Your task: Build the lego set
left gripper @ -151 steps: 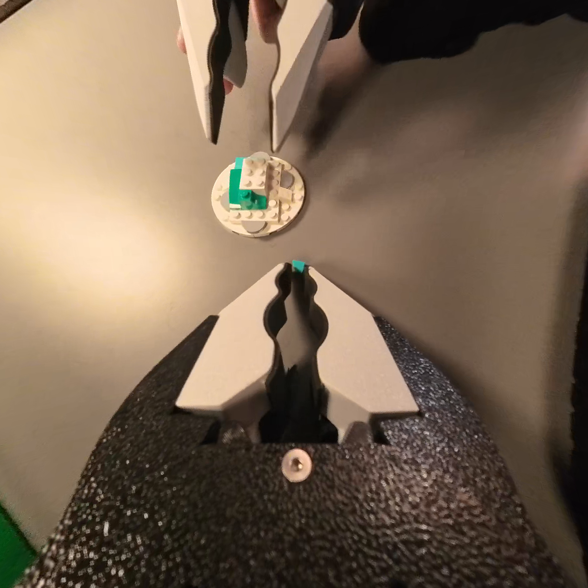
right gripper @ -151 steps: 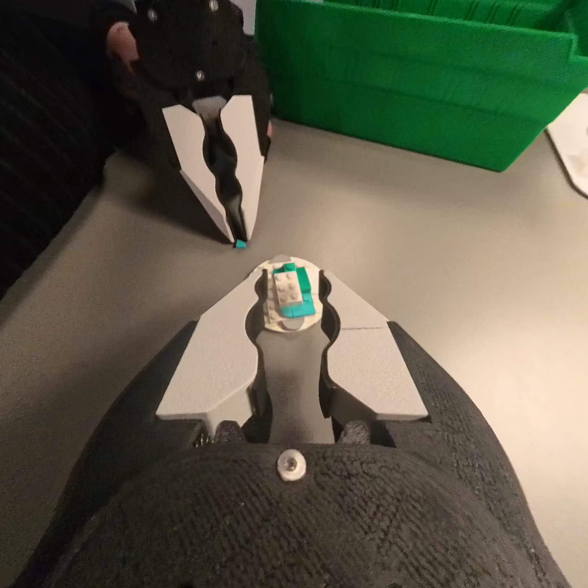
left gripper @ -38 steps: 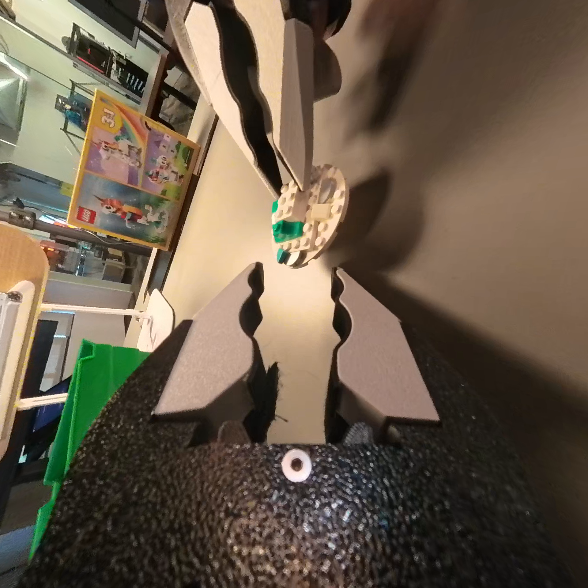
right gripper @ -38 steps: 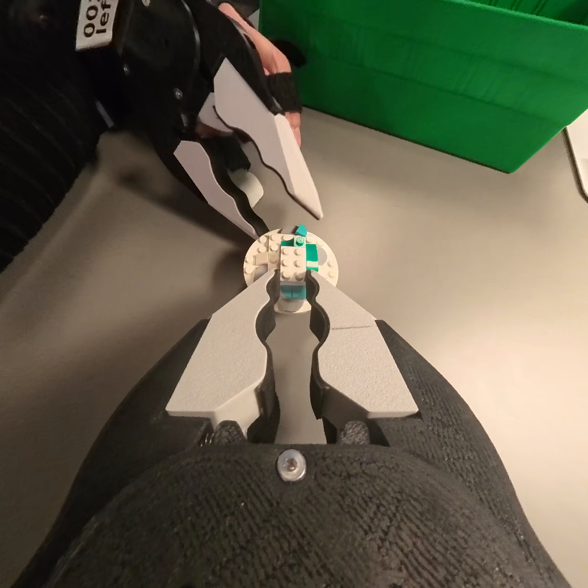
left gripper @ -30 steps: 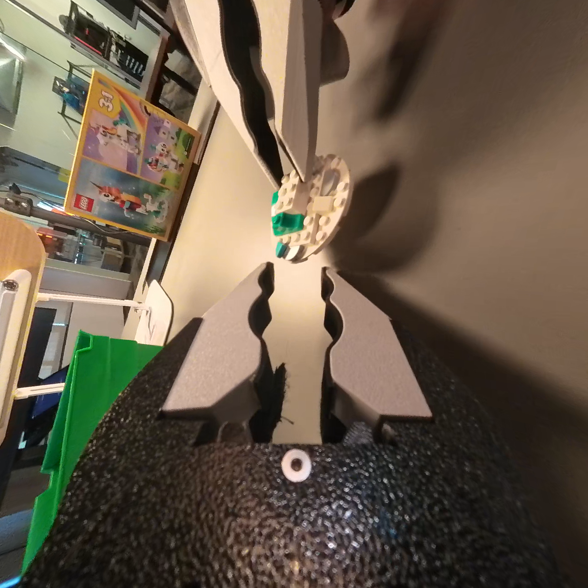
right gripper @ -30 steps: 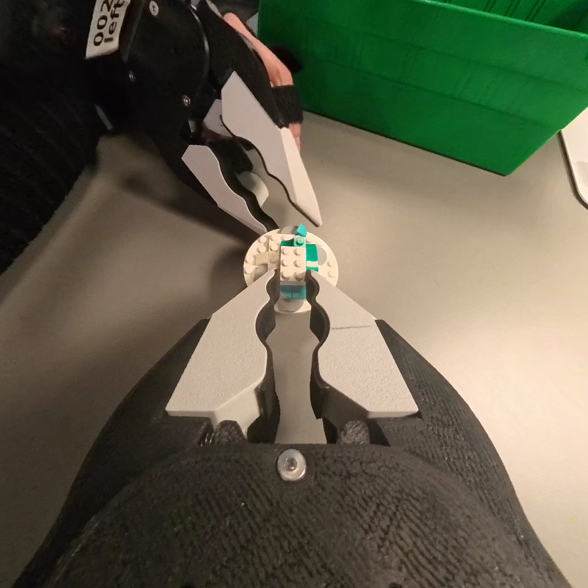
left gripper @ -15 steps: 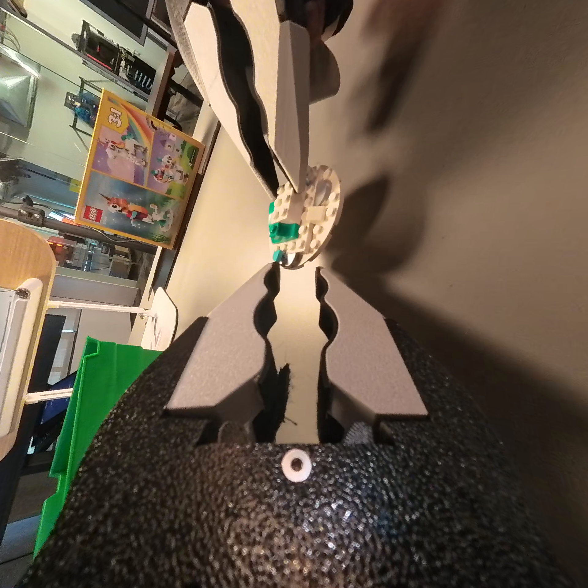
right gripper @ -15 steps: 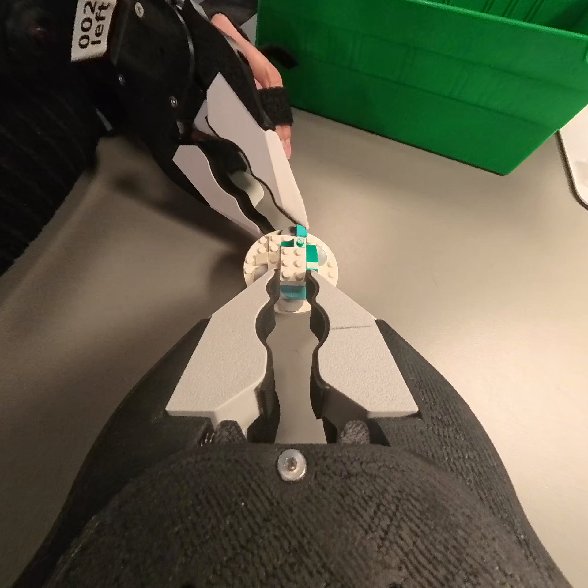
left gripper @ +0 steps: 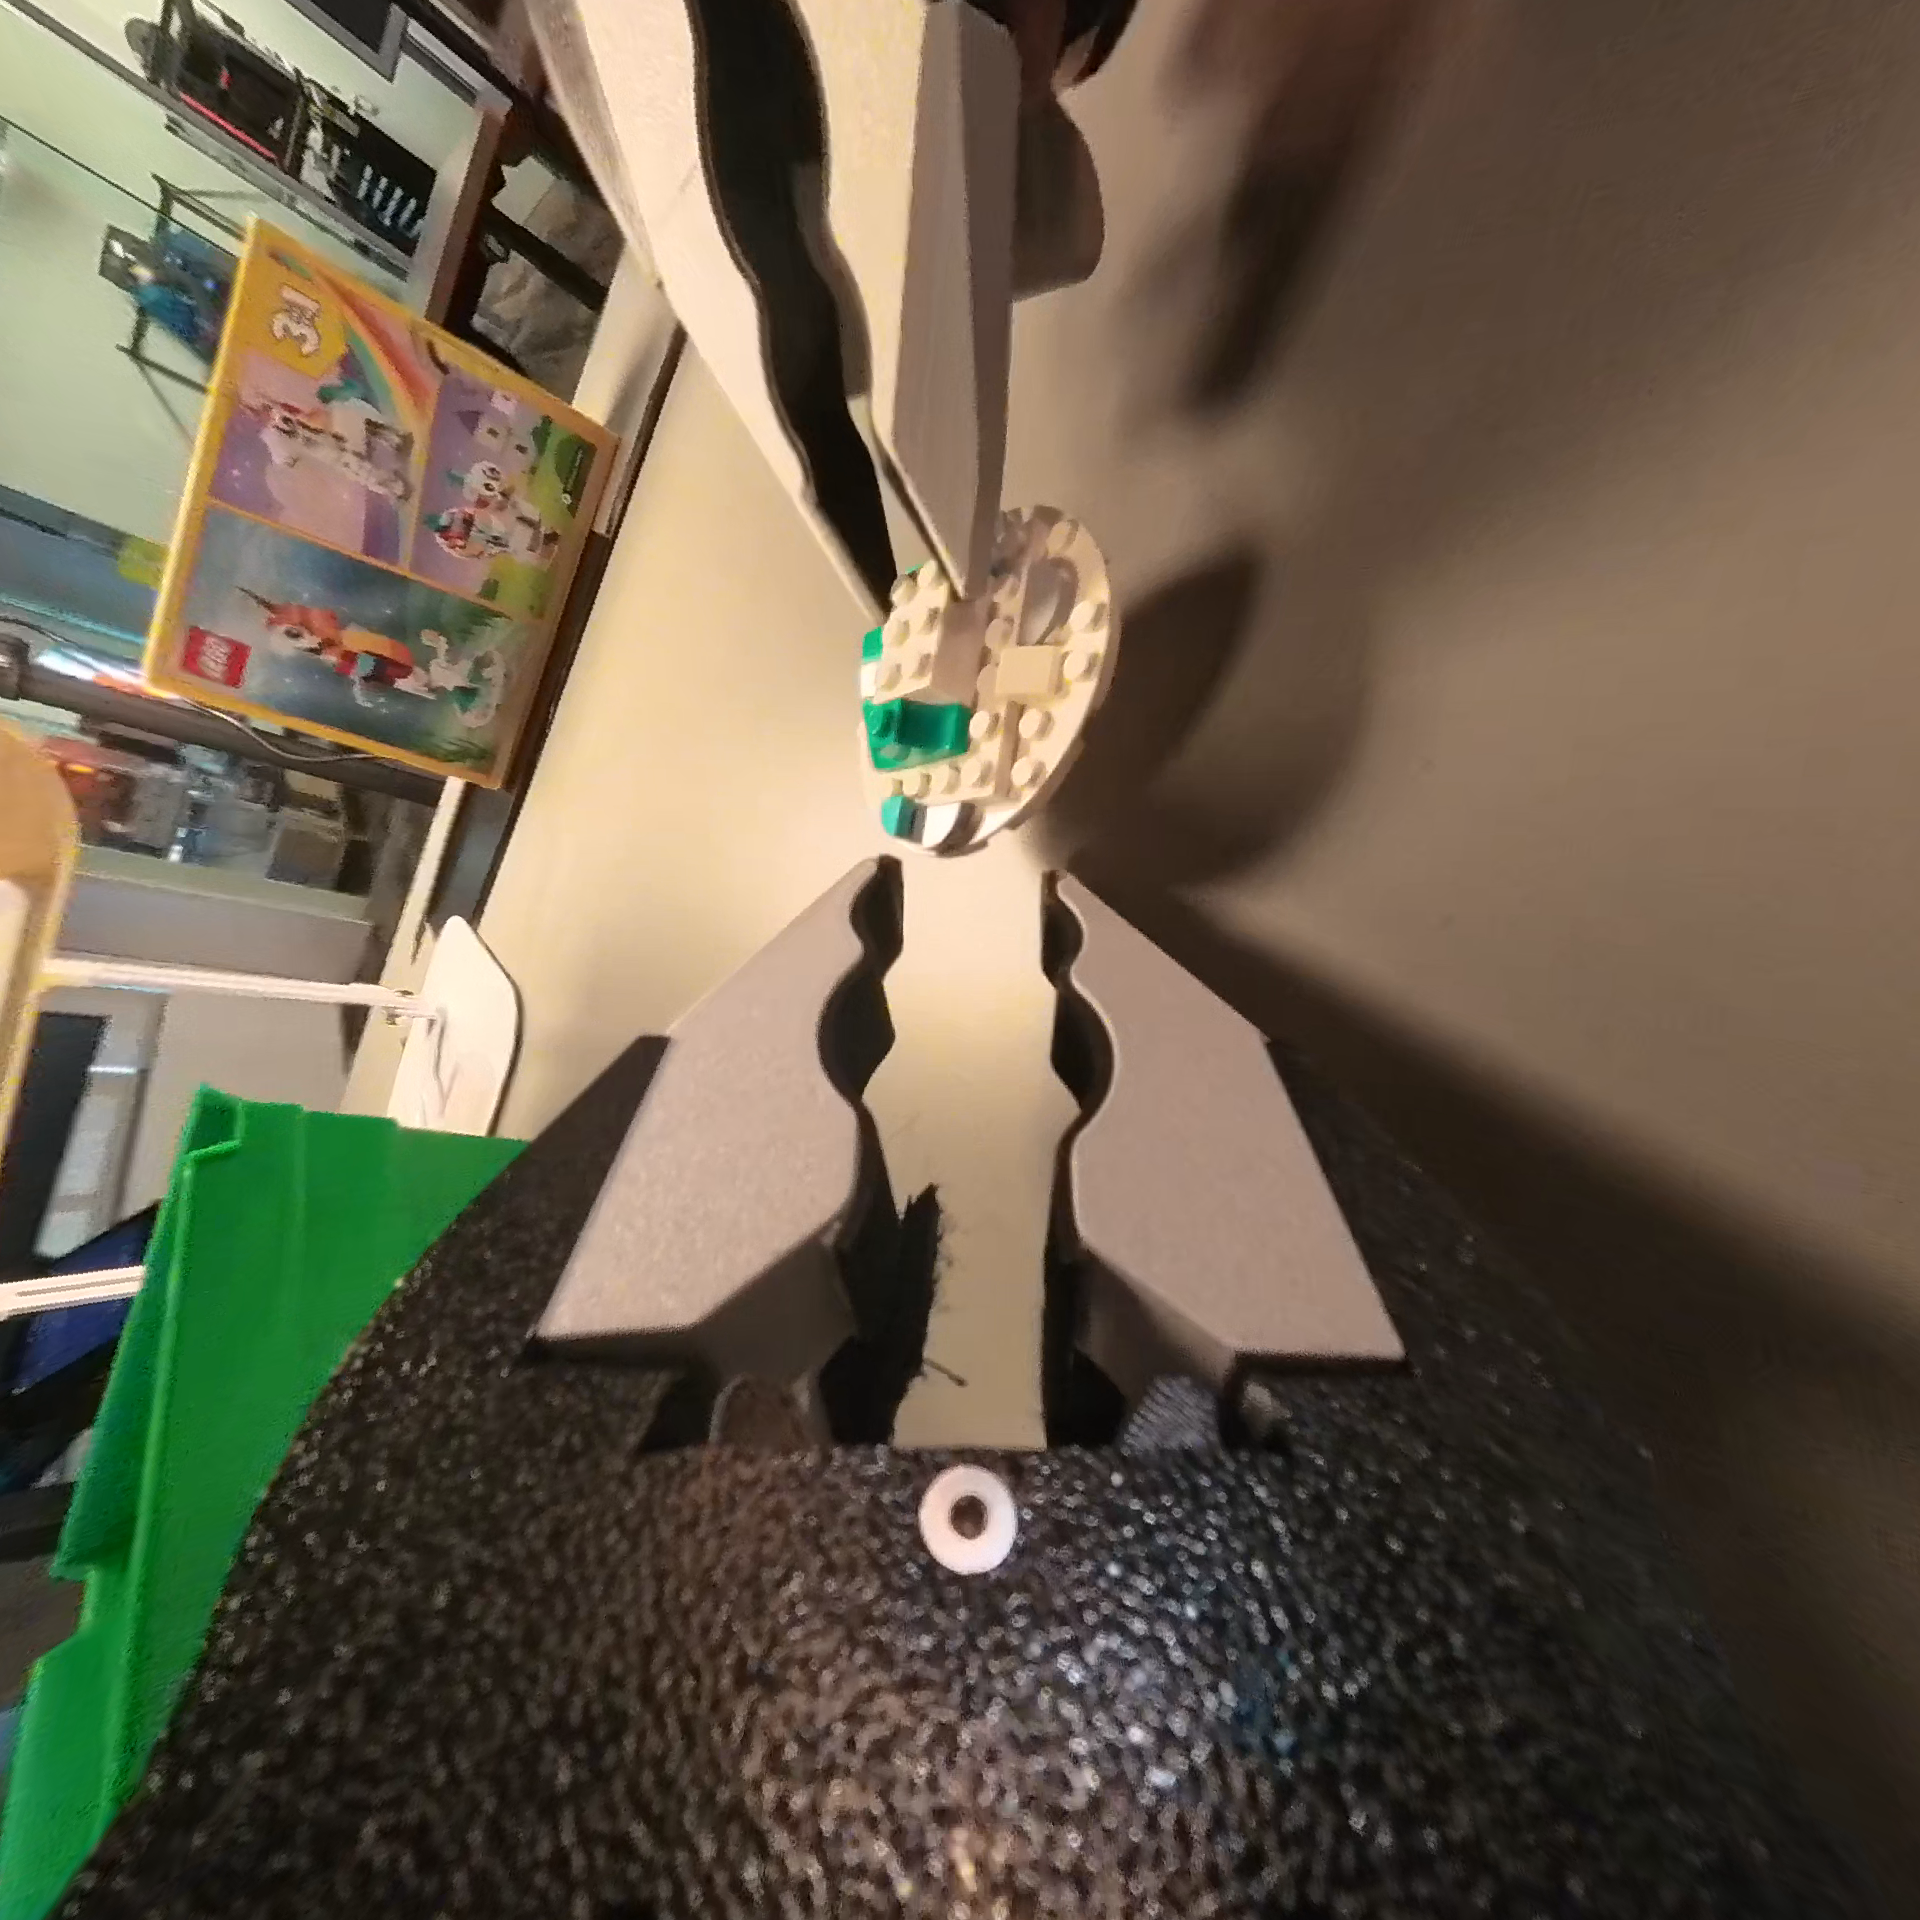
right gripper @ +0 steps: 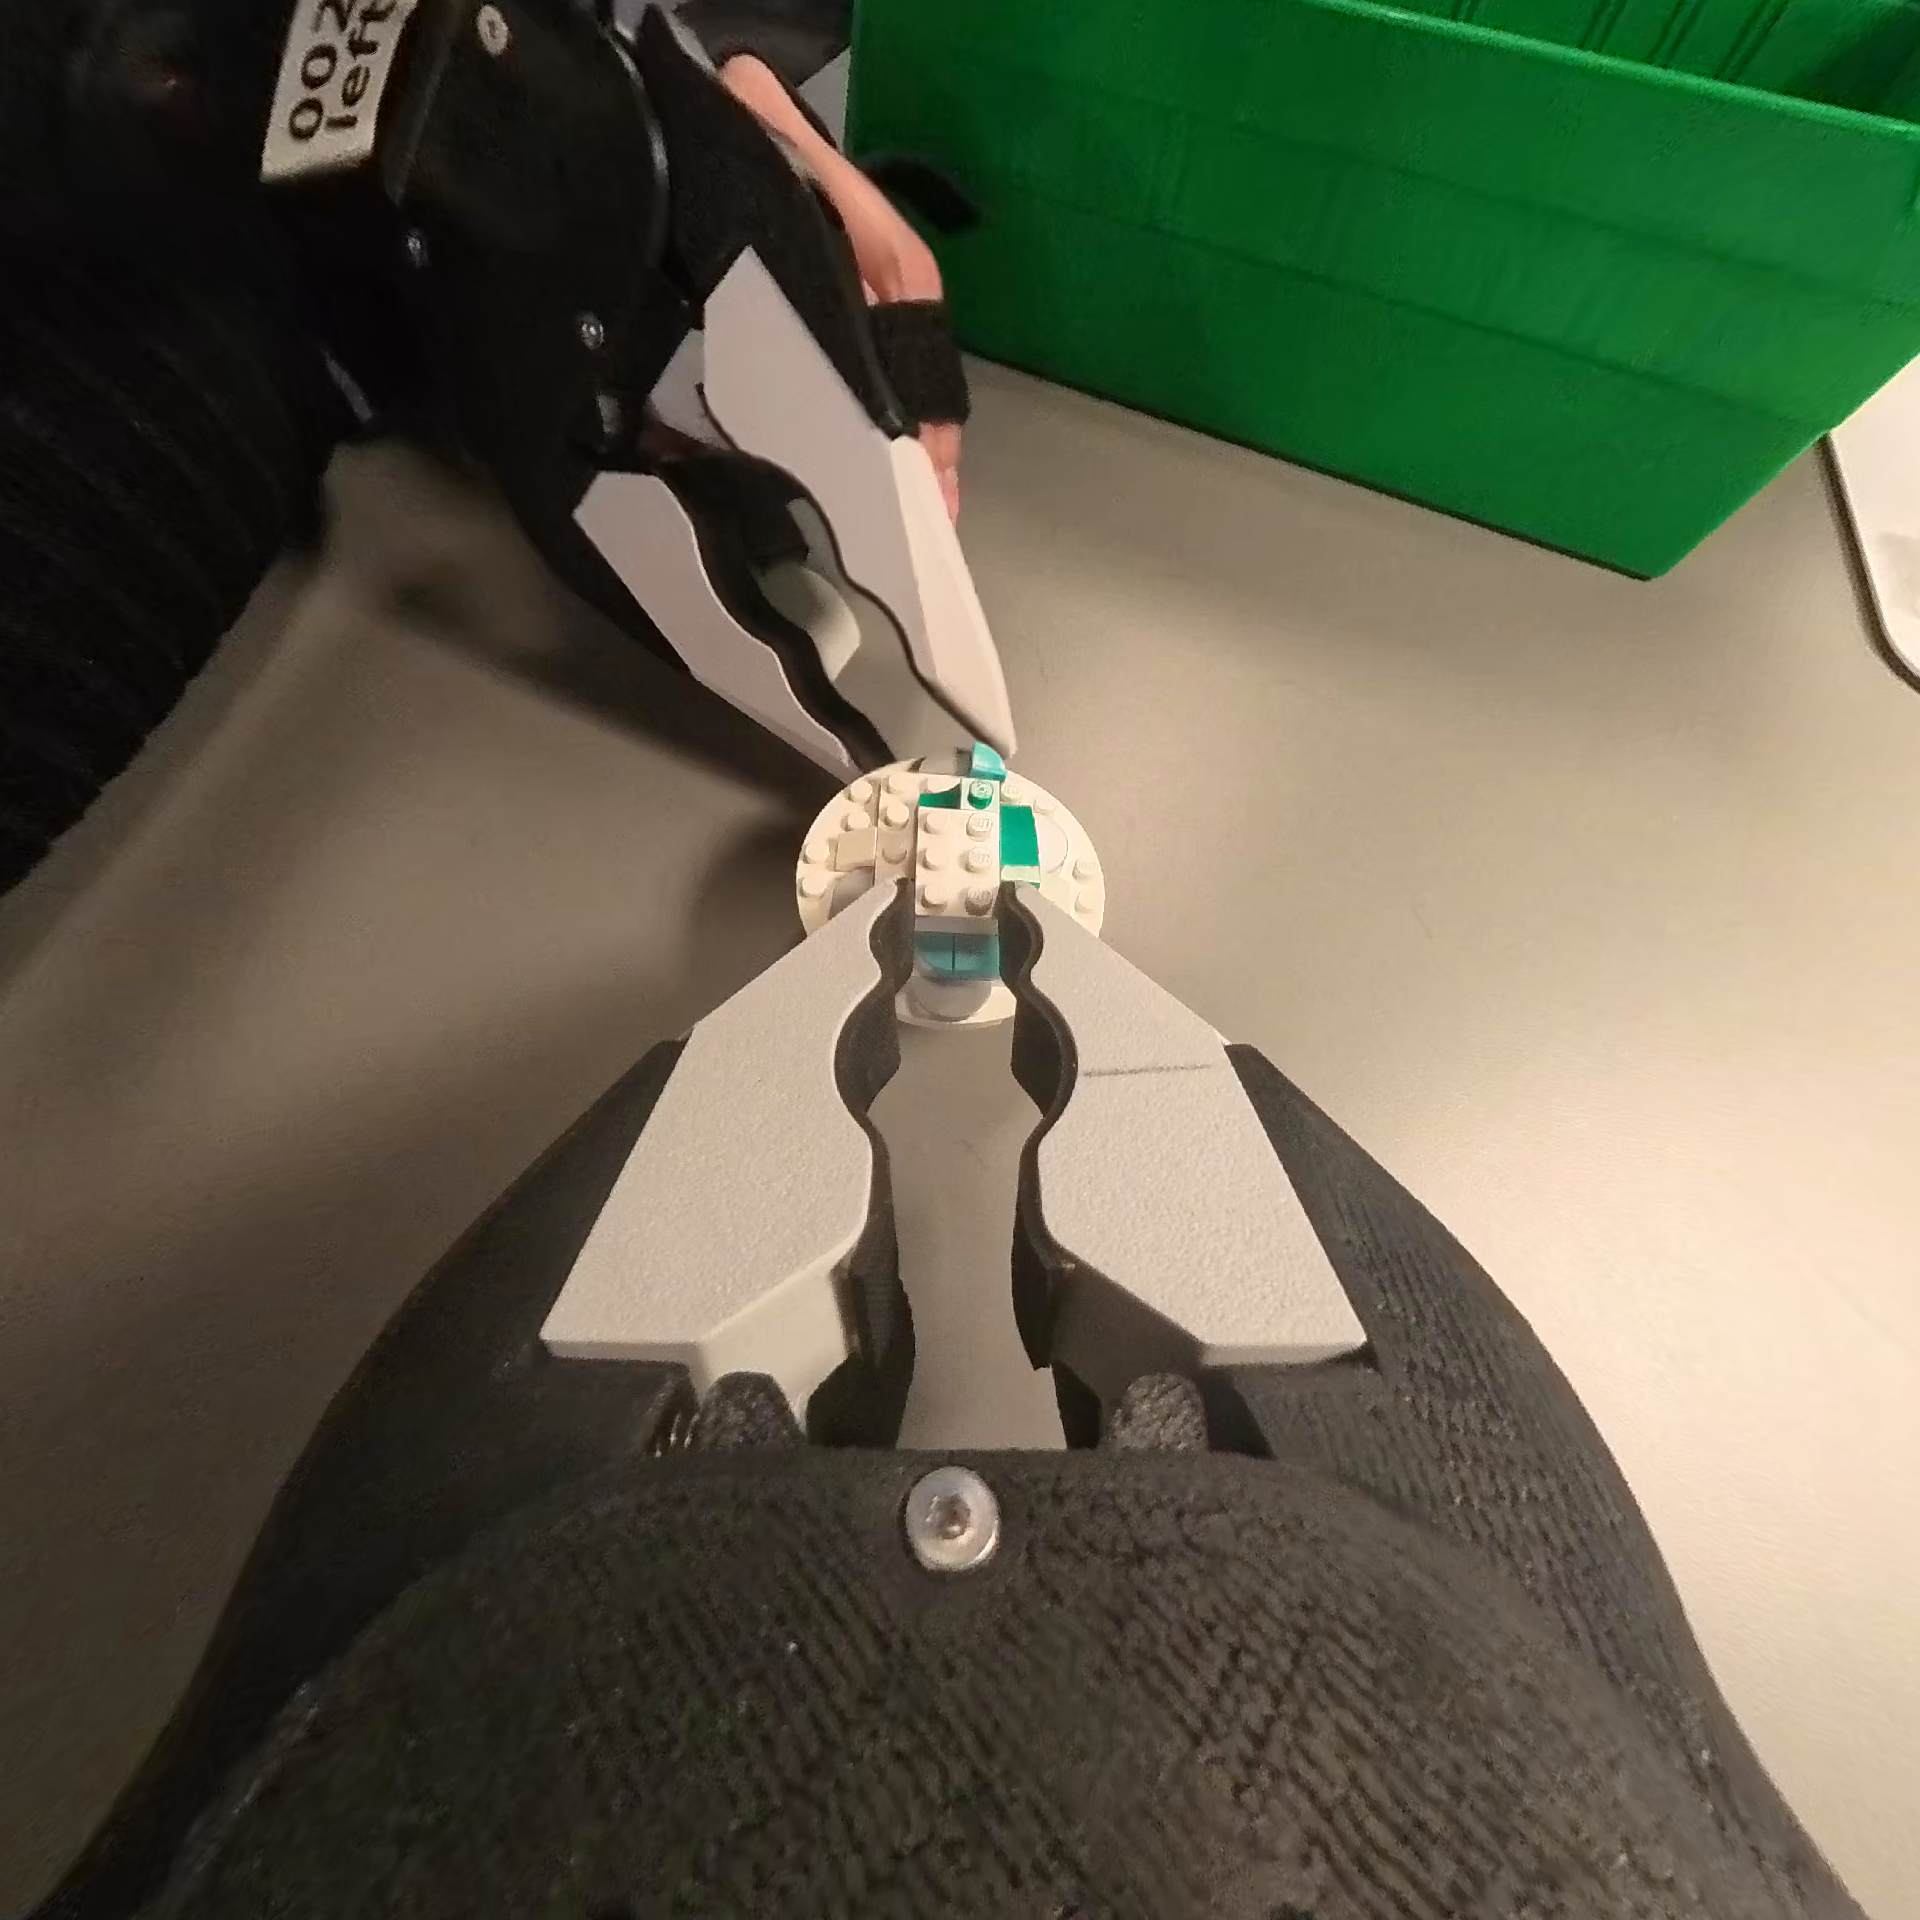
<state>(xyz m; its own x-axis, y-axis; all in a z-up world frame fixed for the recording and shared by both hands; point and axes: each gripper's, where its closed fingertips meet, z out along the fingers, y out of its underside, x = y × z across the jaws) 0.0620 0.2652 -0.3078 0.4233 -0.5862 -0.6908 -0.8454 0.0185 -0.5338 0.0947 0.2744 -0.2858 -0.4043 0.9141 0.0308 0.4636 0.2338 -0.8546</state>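
R gripper (right gripper: 948,906) jaws clamp lego model (right gripper: 951,847); L gripper (left gripper: 971,883) jaws apart, empty.

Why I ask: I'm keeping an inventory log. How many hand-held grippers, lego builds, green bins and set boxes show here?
Hand-held gripper: 2 (left hand-held gripper, right hand-held gripper)
Lego build: 1
Green bin: 1
Set box: 1
Total: 5

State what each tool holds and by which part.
Right tool clamps the round white lego build by its raised white-and-teal brick stack. Left tool is open, holding nothing.
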